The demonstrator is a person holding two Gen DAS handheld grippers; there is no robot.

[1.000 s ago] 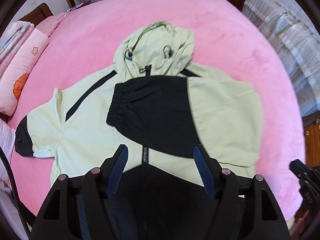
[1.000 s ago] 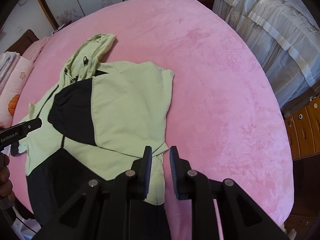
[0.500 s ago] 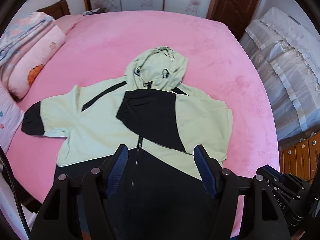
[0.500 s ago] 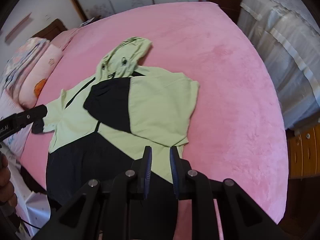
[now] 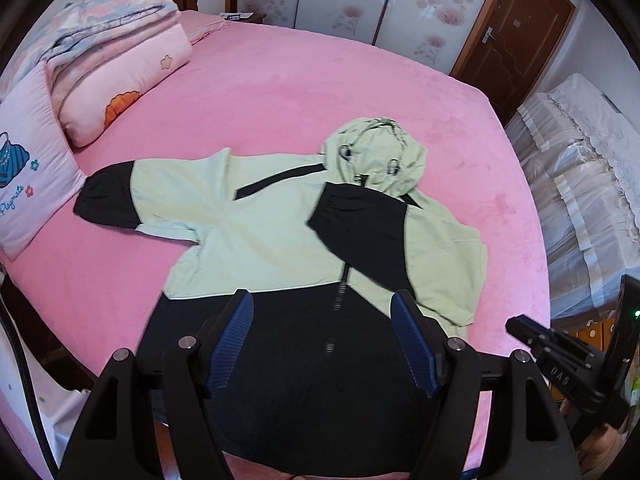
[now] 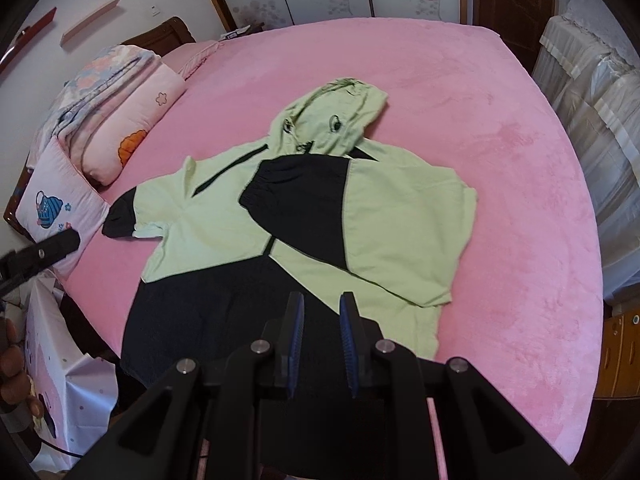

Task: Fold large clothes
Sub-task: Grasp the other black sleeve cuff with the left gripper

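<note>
My own gripper bodies hide the jacket's (image 5: 280, 240) black hem at the bottom of both frames, and its zipper (image 5: 340, 292) is smeared by blur.

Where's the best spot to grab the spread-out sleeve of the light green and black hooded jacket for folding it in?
Judging by its pose, grip the black cuff at the spread-out sleeve's free end, coming from the pillow side. It lies flat and clear of the body, so it should lift and swing over the chest like the already folded sleeve.
</note>
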